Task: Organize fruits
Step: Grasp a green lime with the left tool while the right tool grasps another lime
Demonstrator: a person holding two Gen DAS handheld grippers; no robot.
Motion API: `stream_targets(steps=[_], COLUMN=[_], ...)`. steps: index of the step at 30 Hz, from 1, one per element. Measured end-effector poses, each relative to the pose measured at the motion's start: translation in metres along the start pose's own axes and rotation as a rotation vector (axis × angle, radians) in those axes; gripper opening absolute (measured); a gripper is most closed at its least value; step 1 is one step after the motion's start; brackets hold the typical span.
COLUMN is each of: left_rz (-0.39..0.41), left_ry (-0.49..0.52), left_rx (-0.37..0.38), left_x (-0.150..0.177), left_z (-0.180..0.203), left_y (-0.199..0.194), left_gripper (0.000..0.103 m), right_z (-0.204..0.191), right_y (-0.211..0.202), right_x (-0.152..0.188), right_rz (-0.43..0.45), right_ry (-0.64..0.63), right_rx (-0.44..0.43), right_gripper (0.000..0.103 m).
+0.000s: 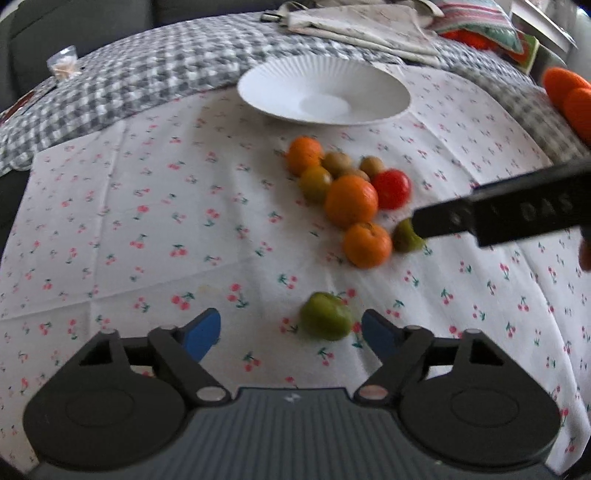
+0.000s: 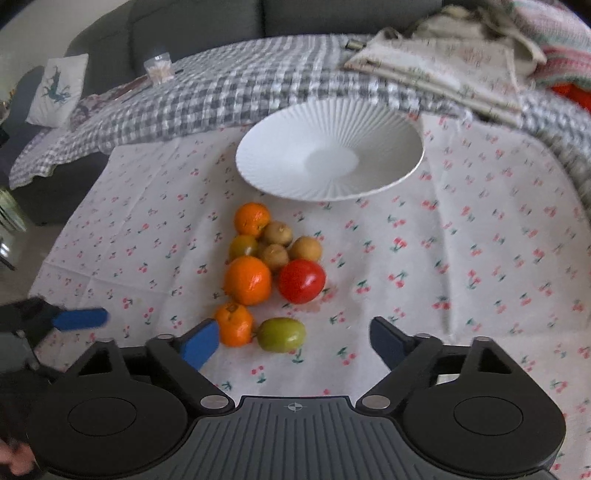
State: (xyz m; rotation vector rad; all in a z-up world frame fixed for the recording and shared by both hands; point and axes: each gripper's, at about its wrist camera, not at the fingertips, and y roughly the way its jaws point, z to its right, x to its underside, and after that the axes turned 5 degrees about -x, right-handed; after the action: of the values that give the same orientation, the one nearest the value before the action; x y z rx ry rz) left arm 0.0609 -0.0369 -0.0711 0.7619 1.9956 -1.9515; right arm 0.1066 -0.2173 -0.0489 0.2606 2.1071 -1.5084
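We're hovering both tools, left tool and right tool, spread open, gripping nothing, near the fruit pile: glossy oranges, red tomato, green ones, below the white plate.

Both grippers: black linkage arms, silver pivot screws, blue fingers, ribbed grey body with a crosshair mark.

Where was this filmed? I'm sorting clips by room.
Probably a home living room: a grey sofa with a cushion behind, and a table under a cherry-print cloth and checked blanket, holding a white plate and loose fruit.
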Motion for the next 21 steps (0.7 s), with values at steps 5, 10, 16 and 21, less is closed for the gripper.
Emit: stream_targets(steps=[5, 10, 16, 21], left_rz=[-0.009, -0.006, 0.010, 0.022], left_ry=[0.030, 0.043, 0.076, 0.080], left_rx=[0.023, 0.053, 0.060, 0.063], left_x=[0.001, -0.001, -0.003, -0.003], left_z=[0.006, 0.009, 0.013, 0.012], left_y=[0.006, 0.009, 0.009, 0.006], left_gripper=[0.058, 0.044, 0.033, 0.033], right_z=[0.003, 0.001, -0.001, -0.006], right_y=[0.011, 0.023, 0.032, 0.029], right_x=[0.000, 0.003, 0.005, 0.004], right_rz=[-0.008, -0.035, -0.038, -0.037], right_ry=[0.010, 0.009, -0.012, -0.026], right_rx=[-0.010, -0.029, -0.039, -0.041], right_gripper=[0.069, 0.056, 0.040, 0.032])
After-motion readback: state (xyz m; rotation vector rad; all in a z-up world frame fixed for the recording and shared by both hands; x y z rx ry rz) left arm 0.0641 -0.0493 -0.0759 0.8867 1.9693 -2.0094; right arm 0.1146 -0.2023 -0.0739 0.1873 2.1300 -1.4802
